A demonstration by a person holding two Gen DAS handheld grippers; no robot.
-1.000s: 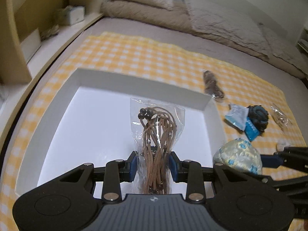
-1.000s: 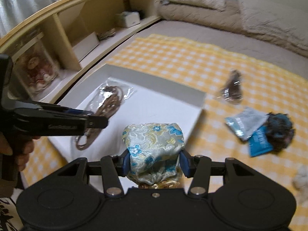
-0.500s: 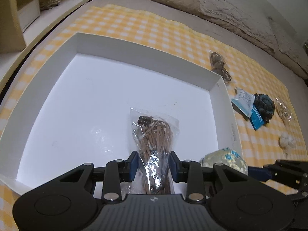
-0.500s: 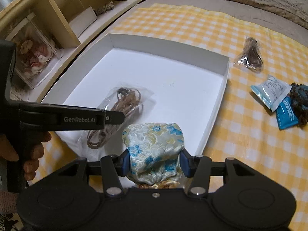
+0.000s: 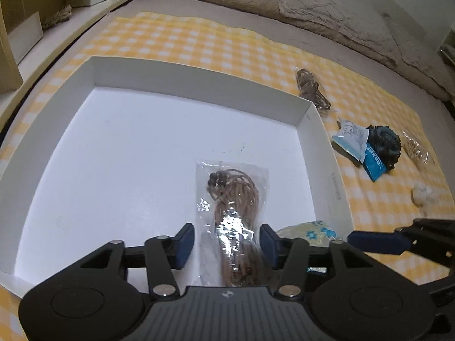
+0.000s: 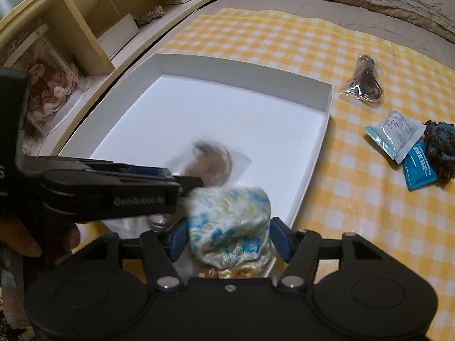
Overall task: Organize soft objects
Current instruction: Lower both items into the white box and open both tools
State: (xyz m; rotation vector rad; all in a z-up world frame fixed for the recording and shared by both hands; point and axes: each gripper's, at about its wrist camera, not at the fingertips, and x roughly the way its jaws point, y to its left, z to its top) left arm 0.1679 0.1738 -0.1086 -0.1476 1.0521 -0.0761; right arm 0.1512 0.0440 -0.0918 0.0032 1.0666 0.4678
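Brocade pouch clamped in right tool; left tool spread around cord bag. Lower into box, then release.

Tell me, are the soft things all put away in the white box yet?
Not yet. The bag of brown cord lies in the white box, between the open left gripper. The right gripper holds the flowery pouch at the box's near edge. Still out on the checked cloth: another cord bag, two blue packets, a dark yarn bundle, and a white puff.
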